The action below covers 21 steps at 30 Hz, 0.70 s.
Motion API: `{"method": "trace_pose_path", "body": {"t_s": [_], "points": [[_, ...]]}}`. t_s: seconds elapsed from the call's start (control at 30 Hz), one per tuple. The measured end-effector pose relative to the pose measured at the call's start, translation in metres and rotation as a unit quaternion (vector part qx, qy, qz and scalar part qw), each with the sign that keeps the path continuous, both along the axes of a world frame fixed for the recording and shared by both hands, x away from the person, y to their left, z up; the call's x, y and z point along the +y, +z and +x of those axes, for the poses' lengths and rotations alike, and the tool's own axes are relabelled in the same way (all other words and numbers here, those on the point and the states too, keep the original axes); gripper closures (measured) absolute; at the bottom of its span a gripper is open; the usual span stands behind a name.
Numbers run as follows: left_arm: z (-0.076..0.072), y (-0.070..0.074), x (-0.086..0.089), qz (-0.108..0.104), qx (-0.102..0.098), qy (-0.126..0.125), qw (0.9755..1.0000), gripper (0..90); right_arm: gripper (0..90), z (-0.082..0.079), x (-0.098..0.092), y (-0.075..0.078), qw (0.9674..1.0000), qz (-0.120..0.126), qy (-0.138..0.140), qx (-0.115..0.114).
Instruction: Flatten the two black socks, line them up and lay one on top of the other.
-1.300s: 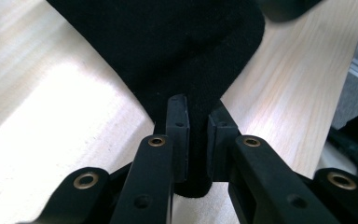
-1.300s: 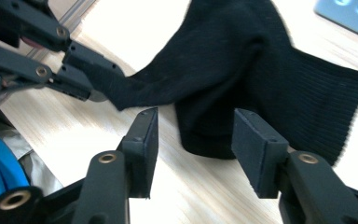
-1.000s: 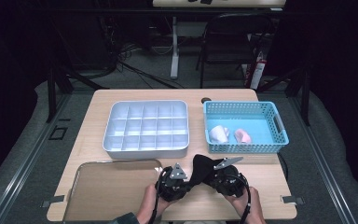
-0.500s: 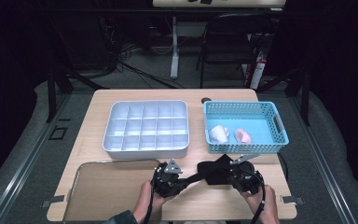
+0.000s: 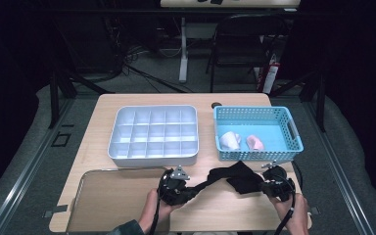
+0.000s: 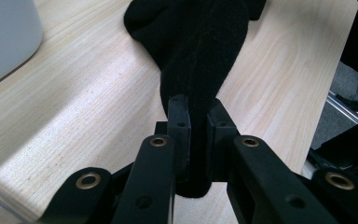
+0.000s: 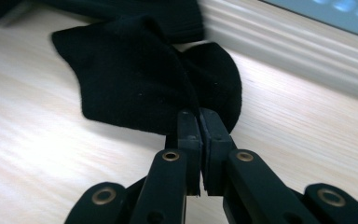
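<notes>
Between each hand-held gripper's [image 6: 196, 116] jaws, black sock [image 6: 200, 51] fabric hides.

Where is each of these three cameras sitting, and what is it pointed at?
High view: above the person's side, looking forward and down at the table; both hands, left gripper and right gripper show.
Left gripper view: rides that gripper, looking along its jaws clamped on the black sock.
Right gripper view: rides that gripper, looking along its jaws pinching the sock's other end.
Shared: all three show the sock and the wooden tabletop.
</notes>
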<state>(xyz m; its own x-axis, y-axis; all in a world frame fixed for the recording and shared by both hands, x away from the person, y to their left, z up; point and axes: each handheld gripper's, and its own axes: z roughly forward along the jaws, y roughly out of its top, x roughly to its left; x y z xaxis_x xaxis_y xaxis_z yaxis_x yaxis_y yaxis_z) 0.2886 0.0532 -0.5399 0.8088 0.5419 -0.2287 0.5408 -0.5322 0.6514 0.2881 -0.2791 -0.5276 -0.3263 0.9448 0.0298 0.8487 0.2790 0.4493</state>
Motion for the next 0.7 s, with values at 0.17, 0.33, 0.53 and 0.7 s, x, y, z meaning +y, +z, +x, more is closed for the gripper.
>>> {"method": "trace_pose_path", "body": {"t_s": [0.17, 0.33, 0.53, 0.7], "points": [[0.000, 0.000, 0.000, -0.001, 0.000, -0.002, 1.0000, 83.0, 86.8, 0.003, -0.015, -0.002, 0.9998, 0.002, -0.020, 0.002], [0.000, 0.000, -0.001, -0.009, 0.004, -0.006, 0.9999, 83.0, 70.4, 0.000, -0.011, 0.005, 0.9998, 0.007, -0.005, -0.020], [0.000, 0.001, -0.001, -0.012, 0.003, -0.006, 0.9999, 83.0, 62.3, -0.007, 0.014, 0.021, 0.9963, 0.021, 0.047, -0.069], [0.000, 0.001, -0.001, -0.013, 0.000, -0.005, 0.9999, 83.0, 59.4, 0.001, 0.053, 0.018, 0.9897, 0.015, 0.118, -0.080]]}}
